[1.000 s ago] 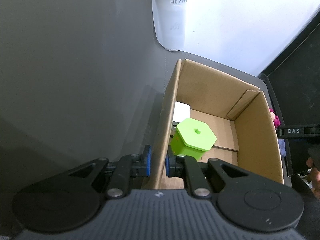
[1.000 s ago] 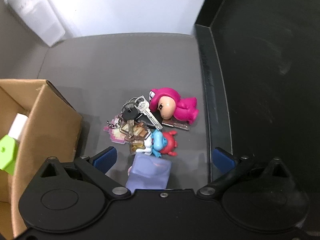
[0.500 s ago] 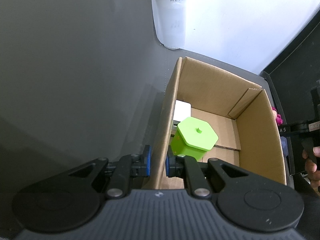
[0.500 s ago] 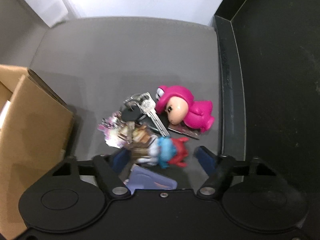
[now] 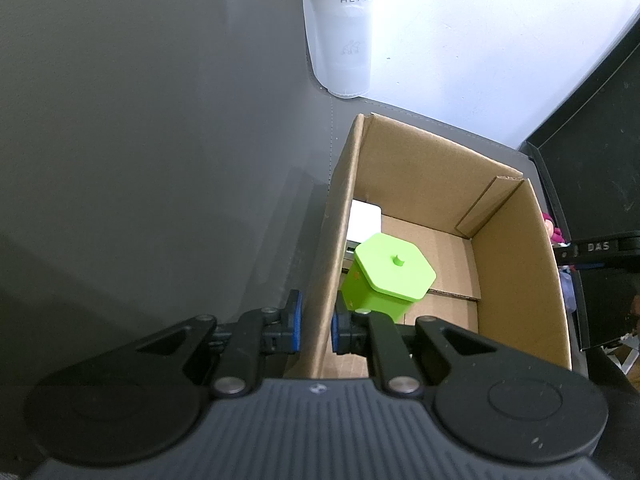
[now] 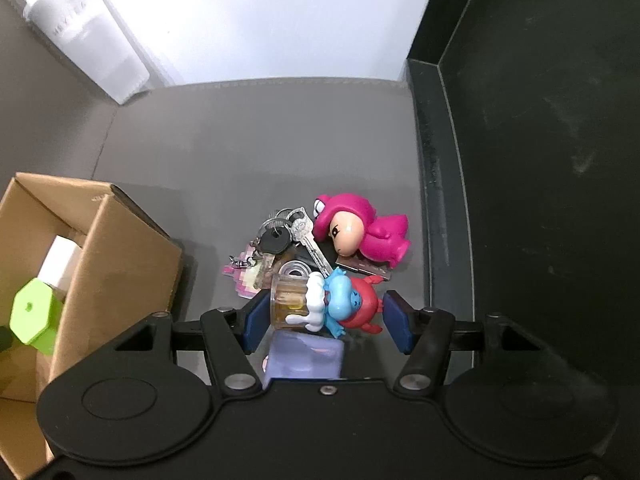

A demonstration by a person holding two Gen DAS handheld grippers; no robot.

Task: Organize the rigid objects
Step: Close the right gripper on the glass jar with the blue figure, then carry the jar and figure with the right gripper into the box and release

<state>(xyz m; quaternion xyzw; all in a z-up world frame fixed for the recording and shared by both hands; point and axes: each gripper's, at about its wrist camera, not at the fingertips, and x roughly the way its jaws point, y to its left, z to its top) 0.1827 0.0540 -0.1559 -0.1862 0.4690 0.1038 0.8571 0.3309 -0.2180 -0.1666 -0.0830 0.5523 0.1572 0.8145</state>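
meanwhile left tongs [image 5: 316, 322] clamp the cardboard box [image 5: 516, 264] wall; right tongs [image 6: 326, 320], just closing, grip the blue-and-red figurine [image 6: 344, 306].

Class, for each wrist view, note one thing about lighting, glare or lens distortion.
Left wrist view: the white wall is blown out behind the cup, and the box walls bow from the fisheye. Right wrist view: the toys are sharp, the black panel stays dark, and the corners vignette.

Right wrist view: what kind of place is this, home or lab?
Probably a desk at home or in an office: a grey desk mat against a white wall, a frosted drink cup, a black monitor, a cardboard box, keys and toy figures.
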